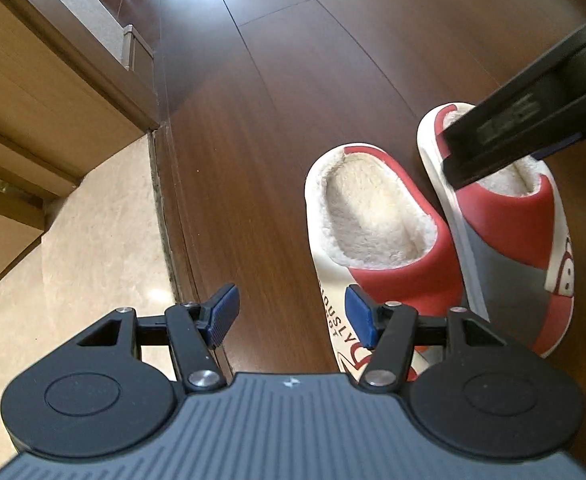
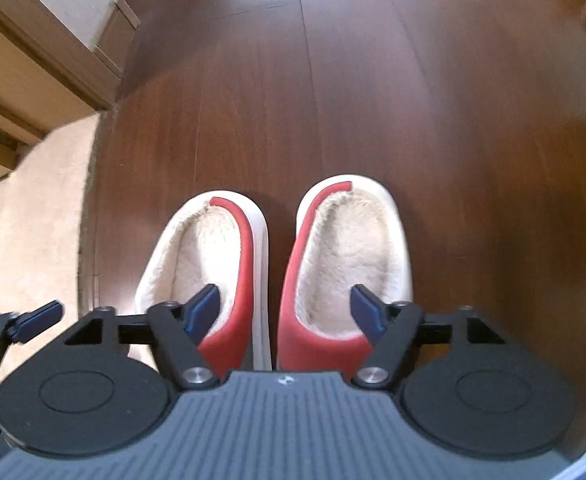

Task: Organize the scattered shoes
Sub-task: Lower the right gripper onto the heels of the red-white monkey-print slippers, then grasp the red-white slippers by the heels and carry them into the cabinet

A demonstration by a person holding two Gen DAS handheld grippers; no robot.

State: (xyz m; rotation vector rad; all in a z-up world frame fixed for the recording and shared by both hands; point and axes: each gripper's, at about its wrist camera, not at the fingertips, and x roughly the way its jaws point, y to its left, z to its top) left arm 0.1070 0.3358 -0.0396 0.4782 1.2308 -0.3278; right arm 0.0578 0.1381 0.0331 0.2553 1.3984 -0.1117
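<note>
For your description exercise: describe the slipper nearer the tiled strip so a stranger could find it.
On the dark wooden floor, beside the beige tile strip, stand two fleece-lined red-and-white slippers. Choose the tile-side slipper: its red edge faces its twin.

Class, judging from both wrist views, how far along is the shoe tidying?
Done: the left slipper and right slipper sit side by side, heels aligned, on the wooden floor. In hand: nothing; the left gripper and right gripper are open. Left: no other shoes are visible.
</note>
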